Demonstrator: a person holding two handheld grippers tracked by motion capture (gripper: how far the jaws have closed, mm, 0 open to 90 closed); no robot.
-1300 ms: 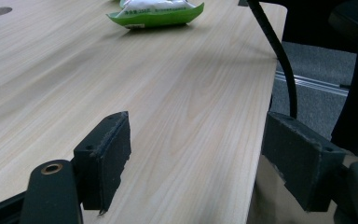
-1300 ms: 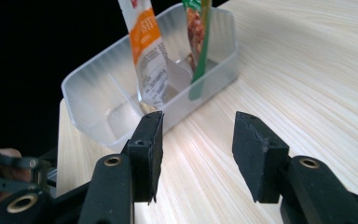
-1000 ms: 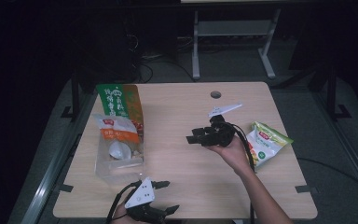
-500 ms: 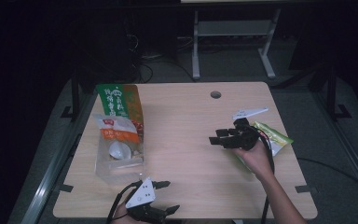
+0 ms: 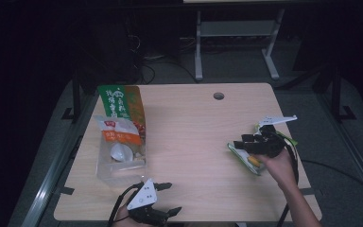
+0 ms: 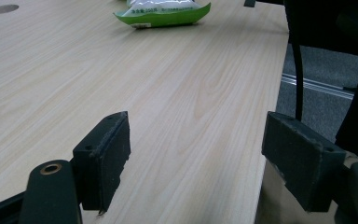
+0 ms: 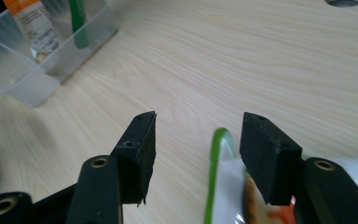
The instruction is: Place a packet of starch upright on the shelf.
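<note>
A green and white snack packet (image 5: 244, 160) lies flat near the table's right edge. My right gripper (image 5: 236, 144) hovers open over it, jaws pointing left. In the right gripper view the right gripper (image 7: 198, 135) has the packet's (image 7: 223, 186) green edge below its right-hand jaw, with nothing between the jaws. My left gripper (image 5: 170, 197) rests open at the table's front edge, left of centre. Along its wide-open jaws the left gripper (image 6: 198, 140) faces bare wood, with the packet (image 6: 163, 11) far off.
A clear plastic bin (image 5: 123, 171) stands at the table's left, holding a tall green and orange bag (image 5: 120, 104) and a white and orange pouch (image 5: 117, 132). The bin (image 7: 42, 60) shows ahead of the right gripper. A cable hole (image 5: 219, 96) sits at the back.
My right gripper has moved right and back toward the person, from the table's middle to over the green packet. The left gripper has stayed put.
</note>
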